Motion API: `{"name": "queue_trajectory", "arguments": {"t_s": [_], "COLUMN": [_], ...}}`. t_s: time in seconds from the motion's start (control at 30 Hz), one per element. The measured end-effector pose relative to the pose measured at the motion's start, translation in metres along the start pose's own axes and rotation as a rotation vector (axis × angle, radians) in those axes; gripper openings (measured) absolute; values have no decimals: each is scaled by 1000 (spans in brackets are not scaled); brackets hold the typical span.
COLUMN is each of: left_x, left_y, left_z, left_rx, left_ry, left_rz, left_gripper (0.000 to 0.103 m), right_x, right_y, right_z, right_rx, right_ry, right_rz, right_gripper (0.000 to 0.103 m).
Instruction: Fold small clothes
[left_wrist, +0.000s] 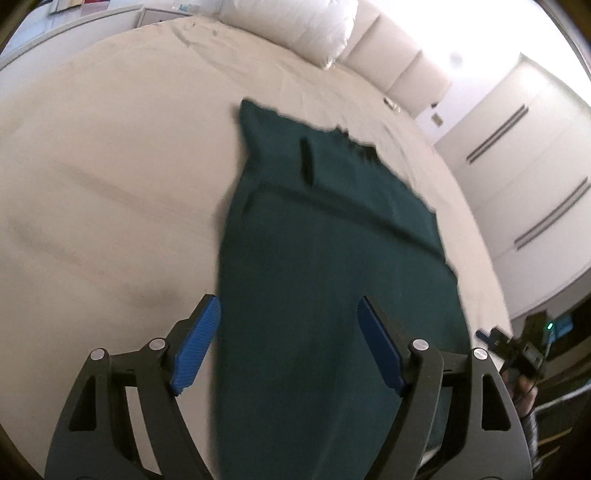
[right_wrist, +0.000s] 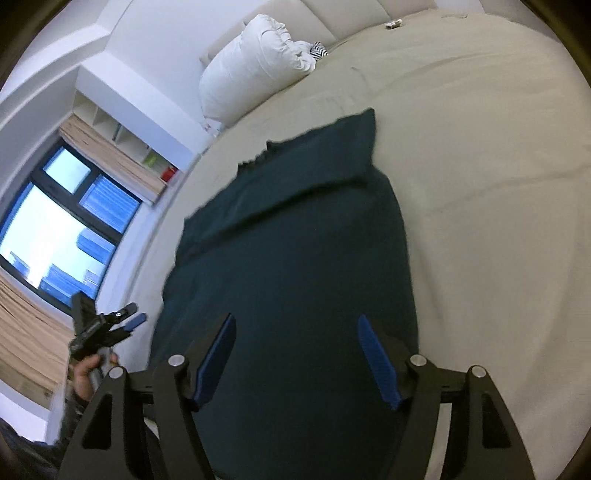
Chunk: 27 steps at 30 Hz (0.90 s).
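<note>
Grippers, nearest: left gripper (left_wrist: 288, 345) and right gripper (right_wrist: 297, 360), both spread wide, nothing between the pads. Dark green garment (left_wrist: 325, 258), apparently part-folded, flat on cream bed (left_wrist: 110, 166). White pillow (left_wrist: 295, 26) farthest.

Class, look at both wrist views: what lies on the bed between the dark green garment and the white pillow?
Nothing. Between the dark green garment and the white pillow there is only bare beige sheet; the right wrist view shows it best, the left wrist view agrees.
</note>
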<state>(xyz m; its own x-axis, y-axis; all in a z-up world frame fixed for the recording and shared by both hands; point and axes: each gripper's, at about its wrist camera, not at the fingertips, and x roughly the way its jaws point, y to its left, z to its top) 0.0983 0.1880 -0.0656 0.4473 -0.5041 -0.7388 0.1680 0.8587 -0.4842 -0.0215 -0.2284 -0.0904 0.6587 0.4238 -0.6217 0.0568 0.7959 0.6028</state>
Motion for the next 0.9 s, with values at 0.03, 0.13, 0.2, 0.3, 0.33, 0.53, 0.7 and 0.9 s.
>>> {"name": "queue_trajectory", "arguments": {"t_s": [0.03,0.13,0.2,0.3,0.33,0.53,0.7,0.9], "left_x": [-6,-19,-24,-28,-31,-42,-38,-35], "left_y": [2,10,14,21,22,24,13,13], "left_z": [-13,-44,-65,-91,-97,-113,-118,-124], "left_rx": [-2,-32,-48,-69,-65,-66,-22,-36], "left_ry": [15,47,67,89,85,96,161,200], "left_rz": [3,2,1,-17,-20,-17,-11,-28], "left_gripper": [76,76,76,76,76,76,76,60], "right_x": [-5,-19,-24,-30,-31,-35,-38,-41], "right_y": [-1,-6,-10,-14,-15,-27,-31,-33], "right_z": [-7,-25,-34,-45,-48,-62,-68,-70], "right_rx": [-1,3,20,36,40,80,88,96], "right_ry": [-2,-7,-4,1,3,7,15,26], "right_rz": [-8,-40,-49,-56,-57,-71,-82,-69], "right_gripper": [72,72,72,72,72,72,72,72]}}
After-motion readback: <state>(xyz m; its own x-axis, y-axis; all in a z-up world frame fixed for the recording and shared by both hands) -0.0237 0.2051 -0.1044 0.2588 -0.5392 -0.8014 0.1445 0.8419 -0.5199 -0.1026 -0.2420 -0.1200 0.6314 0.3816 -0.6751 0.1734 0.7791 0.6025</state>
